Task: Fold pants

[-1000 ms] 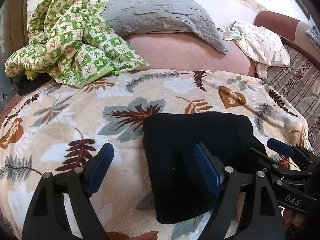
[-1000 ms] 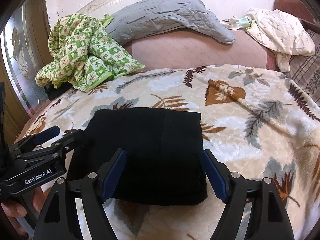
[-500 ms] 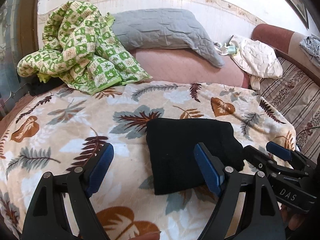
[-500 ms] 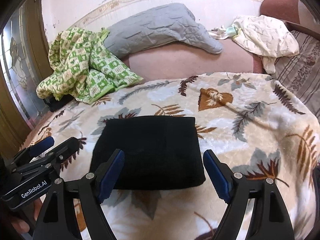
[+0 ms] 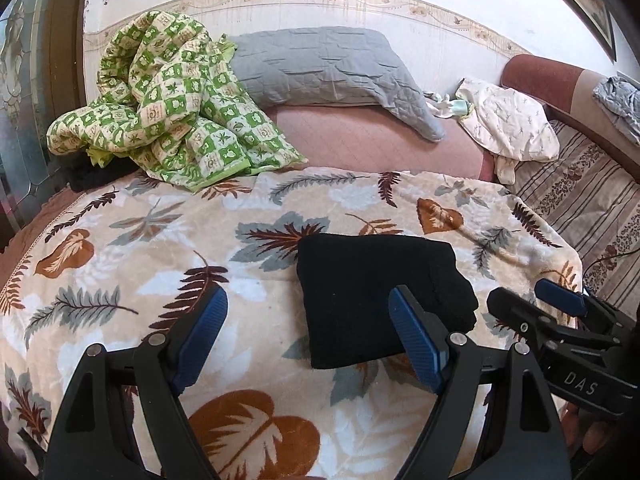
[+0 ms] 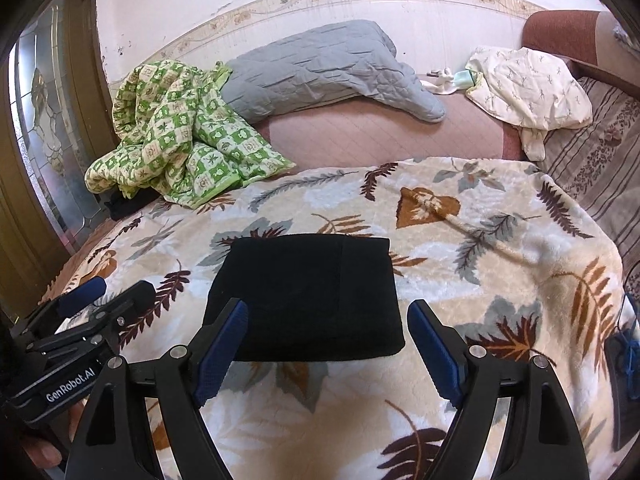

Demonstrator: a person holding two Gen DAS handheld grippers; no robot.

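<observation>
The black pants point(image 5: 376, 292) lie folded into a compact rectangle on the leaf-patterned blanket point(image 5: 160, 248); they also show in the right wrist view point(image 6: 308, 292). My left gripper point(image 5: 308, 336) is open and empty, held above the blanket just left of and nearer than the pants. My right gripper point(image 6: 328, 344) is open and empty, held above the near edge of the pants without touching them. Each gripper shows at the edge of the other's view: the right one point(image 5: 560, 320), the left one point(image 6: 92, 300).
A crumpled green checked quilt point(image 5: 168, 112) lies at the far left, a grey pillow point(image 5: 328, 68) behind the blanket, a white cloth point(image 5: 508, 124) at the far right. A striped sofa seat point(image 5: 592, 200) borders the right. A glass door point(image 6: 44, 120) stands left.
Both grippers have pulled back and up from the folded pants, staying open. The pants look smaller and farther away and have not changed shape.
</observation>
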